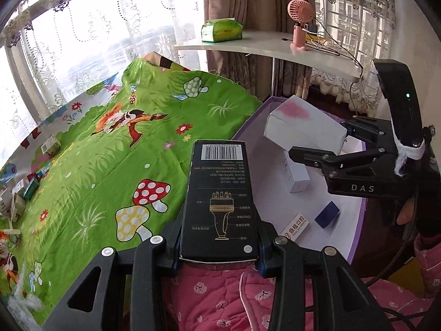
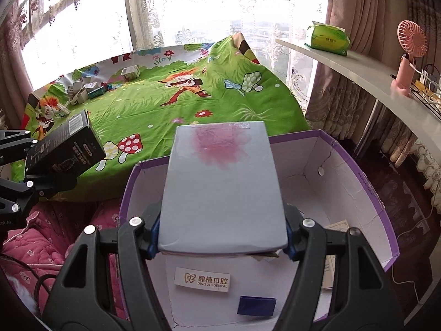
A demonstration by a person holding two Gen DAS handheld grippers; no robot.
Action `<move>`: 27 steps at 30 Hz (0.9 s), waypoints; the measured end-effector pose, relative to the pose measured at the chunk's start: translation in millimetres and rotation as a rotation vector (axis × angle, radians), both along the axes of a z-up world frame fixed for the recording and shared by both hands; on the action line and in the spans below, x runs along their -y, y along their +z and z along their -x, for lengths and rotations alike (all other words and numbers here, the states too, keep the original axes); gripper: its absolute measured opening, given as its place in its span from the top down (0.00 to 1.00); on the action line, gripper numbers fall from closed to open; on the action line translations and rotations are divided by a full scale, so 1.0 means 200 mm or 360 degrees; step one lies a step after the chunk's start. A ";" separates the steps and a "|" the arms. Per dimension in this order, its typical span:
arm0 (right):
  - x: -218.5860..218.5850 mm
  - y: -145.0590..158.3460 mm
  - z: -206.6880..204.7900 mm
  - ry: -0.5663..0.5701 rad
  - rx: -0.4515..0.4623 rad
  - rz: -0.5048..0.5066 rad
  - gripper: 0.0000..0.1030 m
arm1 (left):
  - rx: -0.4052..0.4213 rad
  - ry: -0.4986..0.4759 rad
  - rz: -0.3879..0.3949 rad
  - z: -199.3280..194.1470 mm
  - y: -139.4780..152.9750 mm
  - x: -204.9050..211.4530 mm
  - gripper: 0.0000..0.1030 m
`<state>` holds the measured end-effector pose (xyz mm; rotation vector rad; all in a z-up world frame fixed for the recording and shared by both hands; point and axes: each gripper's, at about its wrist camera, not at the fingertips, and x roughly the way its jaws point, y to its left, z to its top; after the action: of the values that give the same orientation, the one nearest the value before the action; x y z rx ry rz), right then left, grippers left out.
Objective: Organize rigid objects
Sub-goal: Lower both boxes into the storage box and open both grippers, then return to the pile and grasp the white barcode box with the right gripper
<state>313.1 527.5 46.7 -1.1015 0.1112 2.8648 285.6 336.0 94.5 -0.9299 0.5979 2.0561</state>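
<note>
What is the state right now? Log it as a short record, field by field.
left claw: shut on black box, held above the green cartoon sheet
right claw: shut on grey box, held over the purple bin
bin contents: dental label box, small blue box, other white items partly hidden
left to sort: cluster of small boxes at the sheet's far corner
shelf: green tissue pack, pink fan

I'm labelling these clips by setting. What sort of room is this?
Probably a home bedroom: a green cartoon mushroom-print bedsheet spread wide, lace curtains over big windows, and a white wall shelf holding a pink handheld fan.
</note>
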 end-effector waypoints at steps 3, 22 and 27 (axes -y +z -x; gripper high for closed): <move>-0.08 0.01 -0.04 -0.0074 -0.0002 -0.0041 0.33 | 0.0011 -0.0094 0.0034 -0.04 -0.03 -0.12 0.61; -0.17 -0.01 0.13 -0.0351 0.0249 -0.0194 0.15 | 0.0044 -0.0049 -0.0316 0.20 -0.12 0.11 0.20; 0.29 -0.04 0.47 0.0113 0.0241 -0.0287 0.15 | -0.0196 0.0546 -0.0211 0.65 -0.17 0.62 0.18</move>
<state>218.9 469.0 38.8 -1.3024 -0.1945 2.7704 156.2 211.7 61.0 -0.8792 0.3780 2.4407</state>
